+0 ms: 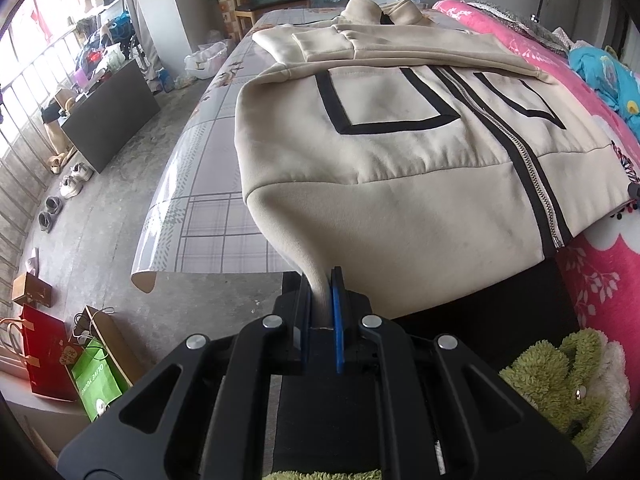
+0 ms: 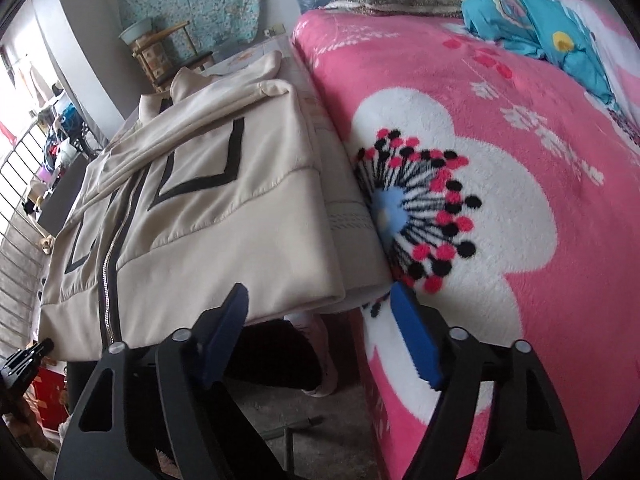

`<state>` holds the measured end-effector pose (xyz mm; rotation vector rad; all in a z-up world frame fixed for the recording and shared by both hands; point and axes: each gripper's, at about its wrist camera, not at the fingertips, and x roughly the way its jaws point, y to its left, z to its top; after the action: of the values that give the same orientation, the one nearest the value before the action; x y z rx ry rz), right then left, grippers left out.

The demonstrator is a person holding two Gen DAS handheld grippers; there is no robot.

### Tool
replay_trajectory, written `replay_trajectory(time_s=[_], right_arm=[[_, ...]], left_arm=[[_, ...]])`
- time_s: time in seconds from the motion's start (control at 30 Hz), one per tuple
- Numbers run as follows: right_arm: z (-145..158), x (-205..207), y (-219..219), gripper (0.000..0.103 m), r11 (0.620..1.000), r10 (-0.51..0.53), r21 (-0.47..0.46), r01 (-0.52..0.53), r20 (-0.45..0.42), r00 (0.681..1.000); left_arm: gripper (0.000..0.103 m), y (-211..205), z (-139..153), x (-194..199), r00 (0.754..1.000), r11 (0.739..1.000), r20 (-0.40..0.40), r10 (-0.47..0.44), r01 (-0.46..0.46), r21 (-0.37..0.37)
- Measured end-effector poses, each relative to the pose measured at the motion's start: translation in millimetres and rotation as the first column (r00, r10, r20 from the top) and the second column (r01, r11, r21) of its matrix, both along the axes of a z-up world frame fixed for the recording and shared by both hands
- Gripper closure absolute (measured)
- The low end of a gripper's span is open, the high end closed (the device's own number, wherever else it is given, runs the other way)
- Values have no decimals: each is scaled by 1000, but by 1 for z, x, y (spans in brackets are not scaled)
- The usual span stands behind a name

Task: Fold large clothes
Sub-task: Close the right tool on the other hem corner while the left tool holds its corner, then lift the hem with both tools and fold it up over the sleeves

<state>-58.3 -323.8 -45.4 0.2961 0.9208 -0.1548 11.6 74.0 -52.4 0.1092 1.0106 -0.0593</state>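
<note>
pinching a drawn-out corner of the hem, the left gripper [image 1: 324, 300] sits low in the middle of the left wrist view, its blue pads nearly together with the cream cloth squeezed between them. the cloth belongs to a cream zip-up jacket [image 1: 400, 152] with black rectangular trim and a metal zipper [image 1: 532, 176], lying flat across the middle of the frame on a plastic-covered checked table [image 1: 208, 152]; both sleeves are folded across its chest toward the top of the frame. a pink floral blanket [image 1: 600, 280] runs down the right edge, and shopping bags [image 1: 96, 376] stand on the concrete floor at lower left.

in the right wrist view the right gripper [image 2: 320, 336] sits at the bottom centre, its jaws standing partly apart with nothing between them. the jacket's near corner [image 2: 320, 288] lies just above and between the fingertips, not touched by either pad. the pink floral blanket fills the right half of that frame, a blue patterned bundle [image 2: 536, 24] at its upper right.
</note>
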Motion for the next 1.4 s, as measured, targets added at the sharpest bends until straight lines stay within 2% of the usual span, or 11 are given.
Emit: replay_trajectory(time_s=[0.27,0.33,0.4,0.47,0.57,0.8,0.97,1.07,1.13,1.23,1.4], right_arm=[[-5,13,-5,59,999,27,39,-27,16,1000],[-5,14,-5,62,999,26,22,-27,18,999],[-5,14,-3,70,1000,28,6,-28,10,1000],[-4,14,0,84,999,41,-8,-41,0,999],[-4,12,6,94,997,63,-44,-64,-13,998],[13,0,18,97,993,110,-56,-108,20,994],[14,-13,27,97,991,133,5,-133,14,991],[15,-13,25,97,993,114,24,-114,29,993],[26,-11,23,97,991,111,62,-116,76,991],[47,-3,24,97,989,123,62,-133,144,982],[69,27,27,97,989,130,46,-144,225,966]], left_arm=[[94,-2,-1,0,1000,1000,3,9,-9,16],[95,-3,-1,0,1000,1000,4,12,-12,16],[95,-3,-2,0,1000,1000,6,16,-16,16],[95,-3,-2,-1,1000,1000,10,17,-17,20],[96,-3,0,-2,1000,1000,22,16,-16,22],[97,8,17,-5,998,1000,65,14,-14,0],[97,27,26,-5,997,999,69,37,-35,-29],[97,36,29,-3,998,994,56,30,-24,-105],[97,42,38,0,998,985,66,22,-10,-172],[97,51,58,13,994,955,106,8,24,-296],[97,53,73,52,988,927,149,34,25,-373]])
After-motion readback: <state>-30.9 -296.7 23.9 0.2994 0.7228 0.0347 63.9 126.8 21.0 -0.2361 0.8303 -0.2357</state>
